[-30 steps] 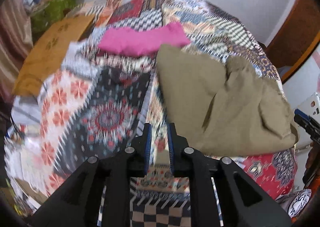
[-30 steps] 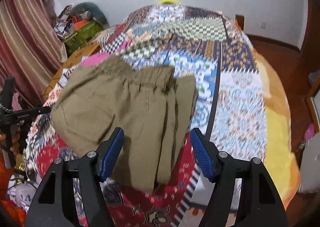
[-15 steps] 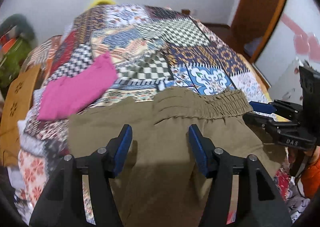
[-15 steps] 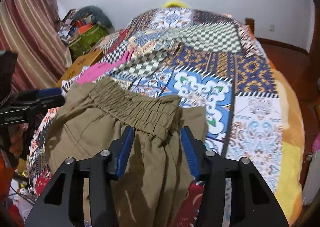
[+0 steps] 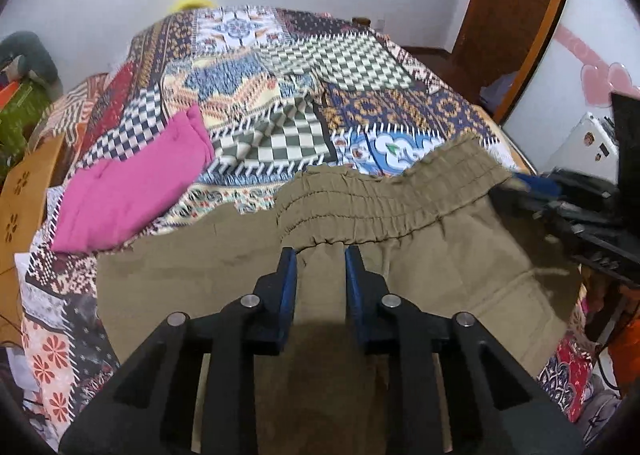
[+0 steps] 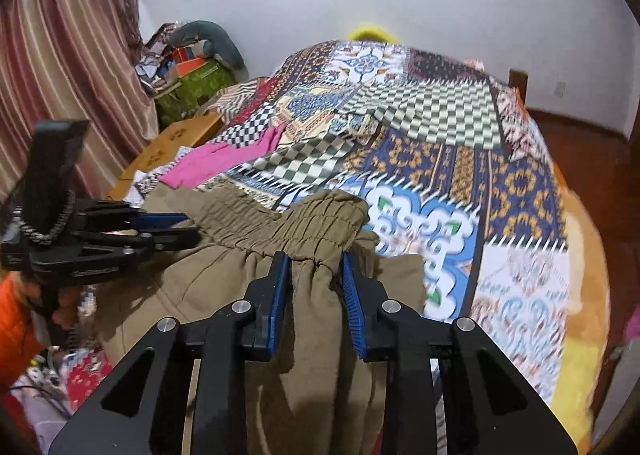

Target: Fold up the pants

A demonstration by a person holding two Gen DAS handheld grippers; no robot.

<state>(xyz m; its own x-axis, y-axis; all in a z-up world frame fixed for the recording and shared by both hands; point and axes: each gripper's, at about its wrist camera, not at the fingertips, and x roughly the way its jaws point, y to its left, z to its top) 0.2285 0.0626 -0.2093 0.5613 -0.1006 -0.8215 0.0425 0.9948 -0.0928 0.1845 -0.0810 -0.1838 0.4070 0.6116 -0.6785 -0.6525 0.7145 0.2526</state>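
The olive pants [image 5: 432,255] lie at the near edge of the bed [image 5: 360,115], elastic waistband toward its middle. Both sets of jaws have just been closing: the left gripper [image 5: 320,255] narrow on cloth just below the waistband, the right gripper [image 6: 314,261] bunching the waistband's right end, seemingly pinched. A pink garment [image 5: 132,191] lies near the bed's left edge.

No text, label, brand or number can be read. The black left gripper [image 6: 172,231] carries pale lettering on its side, too small and blurred to make out. A white box [image 5: 588,143] bears round stickers whose marks are illegible.
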